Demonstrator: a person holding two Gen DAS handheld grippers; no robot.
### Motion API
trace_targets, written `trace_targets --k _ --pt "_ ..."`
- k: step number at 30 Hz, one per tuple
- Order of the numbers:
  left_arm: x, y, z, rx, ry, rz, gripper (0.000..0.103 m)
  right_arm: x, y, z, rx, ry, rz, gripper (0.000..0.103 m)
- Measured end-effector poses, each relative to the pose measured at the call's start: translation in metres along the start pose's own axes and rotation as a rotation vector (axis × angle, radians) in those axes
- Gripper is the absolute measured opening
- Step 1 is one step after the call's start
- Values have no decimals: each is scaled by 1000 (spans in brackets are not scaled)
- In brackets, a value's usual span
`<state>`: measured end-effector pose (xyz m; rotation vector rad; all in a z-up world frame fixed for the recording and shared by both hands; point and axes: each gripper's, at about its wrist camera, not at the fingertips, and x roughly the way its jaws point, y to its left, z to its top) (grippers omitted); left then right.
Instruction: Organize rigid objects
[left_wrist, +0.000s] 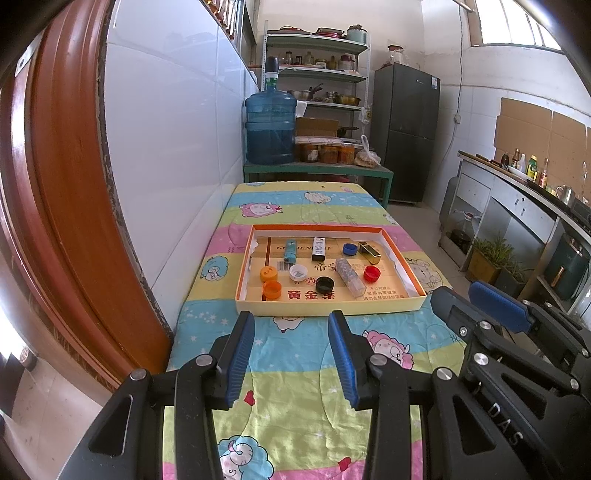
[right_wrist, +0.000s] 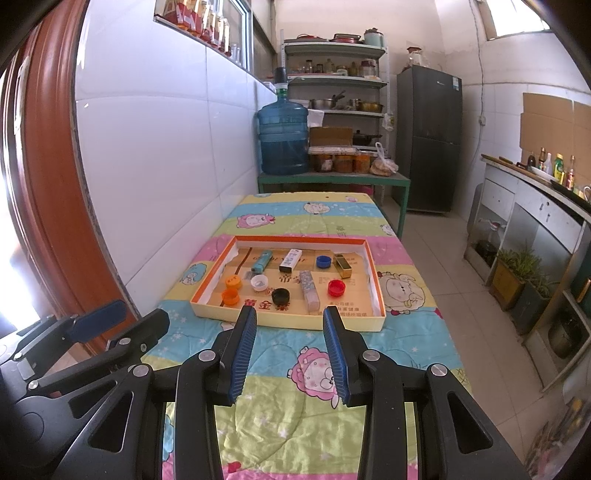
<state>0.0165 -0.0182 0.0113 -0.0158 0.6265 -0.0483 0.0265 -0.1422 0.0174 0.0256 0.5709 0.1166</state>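
Shallow tray (left_wrist: 328, 308) on quilted counter (left_wrist: 314, 369): six bottle caps (left_wrist: 371, 273), three small boxes (left_wrist: 318, 249), lighter (left_wrist: 290, 250), all loose inside, walls containing them. Left tongs (left_wrist: 291, 321), right tongs (right_wrist: 290, 315): apart, empty, held short of tray's near edge.

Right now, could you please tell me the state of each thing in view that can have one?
left gripper: open, empty, short of the tray.
right gripper: open, empty, short of the tray.
tray: uncovered, flat on the table.
black cap: hollow side up.
white cap: hollow side up.
clear case: lying on its side.
gold box: lying flat.
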Motion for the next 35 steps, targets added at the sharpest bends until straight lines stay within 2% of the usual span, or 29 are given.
trace_targets --k 35 --pt "2 2 -6 -10 -4 10 41 1 -7 0 9 3 0 39"
